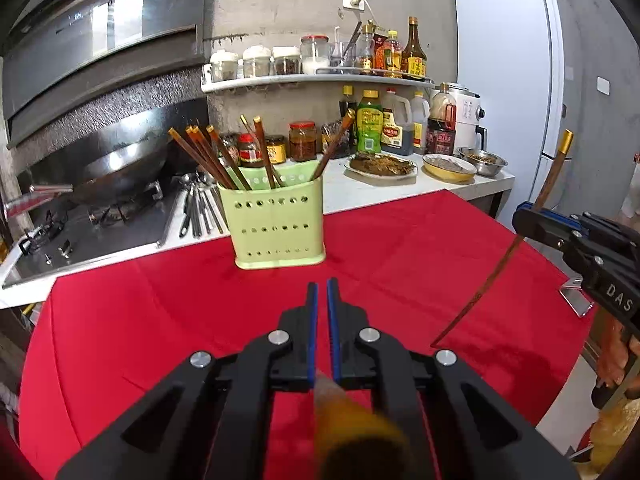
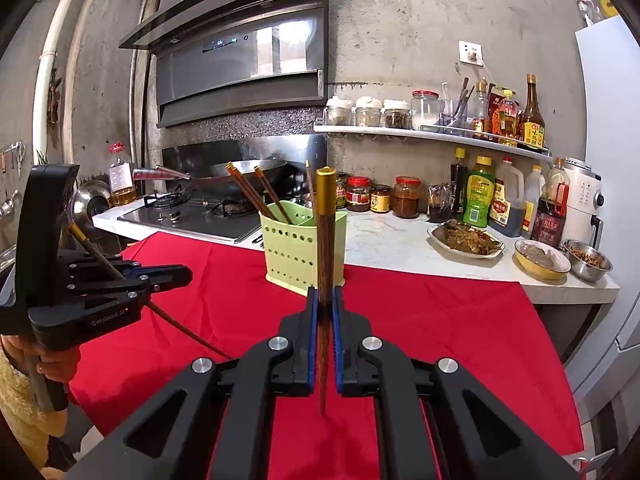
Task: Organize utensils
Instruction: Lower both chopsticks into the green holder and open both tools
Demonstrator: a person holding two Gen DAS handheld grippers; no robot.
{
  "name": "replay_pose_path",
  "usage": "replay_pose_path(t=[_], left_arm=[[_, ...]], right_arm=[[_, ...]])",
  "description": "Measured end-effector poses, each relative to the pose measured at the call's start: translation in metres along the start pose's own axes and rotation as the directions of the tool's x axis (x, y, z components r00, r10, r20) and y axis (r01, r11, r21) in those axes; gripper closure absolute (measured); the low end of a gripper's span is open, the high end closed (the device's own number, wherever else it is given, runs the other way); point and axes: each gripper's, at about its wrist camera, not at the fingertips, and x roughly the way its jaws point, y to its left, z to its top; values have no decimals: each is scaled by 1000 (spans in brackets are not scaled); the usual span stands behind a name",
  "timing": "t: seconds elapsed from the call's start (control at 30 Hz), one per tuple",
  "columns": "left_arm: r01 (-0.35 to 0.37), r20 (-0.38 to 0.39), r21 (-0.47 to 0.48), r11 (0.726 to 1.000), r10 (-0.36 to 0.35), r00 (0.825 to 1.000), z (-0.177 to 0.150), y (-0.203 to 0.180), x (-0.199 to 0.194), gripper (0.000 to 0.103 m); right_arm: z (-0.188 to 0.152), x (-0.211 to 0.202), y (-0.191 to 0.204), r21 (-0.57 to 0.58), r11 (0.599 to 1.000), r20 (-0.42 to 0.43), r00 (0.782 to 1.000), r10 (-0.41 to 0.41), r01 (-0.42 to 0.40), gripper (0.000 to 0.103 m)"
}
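Observation:
A pale green perforated utensil holder [image 1: 276, 220] [image 2: 300, 252] stands on the red cloth [image 1: 160, 320] near the counter, with several brown gold-capped chopsticks [image 1: 212, 156] leaning in it. My left gripper [image 1: 322, 292] [image 2: 186, 274] is shut on one chopstick [image 2: 176, 324], whose gold end [image 1: 348, 420] blurs close to the lens. It sits short of the holder. To the right, my right gripper [image 2: 324, 296] [image 1: 518, 218] is shut on another chopstick [image 2: 325, 240] [image 1: 500, 264], held nearly upright with its gold cap on top, in front of the holder.
Metal spoons [image 1: 196, 208] lie on the counter beside the stove [image 1: 100, 232], which carries a wok [image 1: 120, 164]. Jars and bottles [image 1: 372, 128], dishes of food [image 1: 382, 164] and a white fridge [image 1: 508, 80] line the back and right. A hand [image 2: 56, 364] grips the left handle.

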Motion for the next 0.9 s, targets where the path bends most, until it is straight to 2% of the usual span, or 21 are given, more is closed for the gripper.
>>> replay_pose_path(t=[0.23, 0.4, 0.6, 0.77, 0.9], left_arm=[[-64, 112, -48, 997, 69, 991, 38, 29, -21, 98], [-64, 191, -84, 994, 79, 978, 80, 45, -24, 99], [-71, 278, -66, 995, 86, 957, 146, 52, -11, 99], [-48, 367, -88, 995, 77, 927, 204, 64, 5, 99], [-34, 368, -96, 995, 67, 927, 223, 70, 38, 99]], right_arm=[[37, 20, -10, -23, 999, 54, 998, -22, 23, 96], [82, 44, -10, -52, 998, 104, 994, -33, 38, 96], [142, 74, -10, -87, 994, 168, 985, -49, 64, 96], [186, 100, -11, -106, 992, 213, 976, -46, 70, 96], [197, 122, -11, -104, 994, 211, 977, -22, 45, 96]])
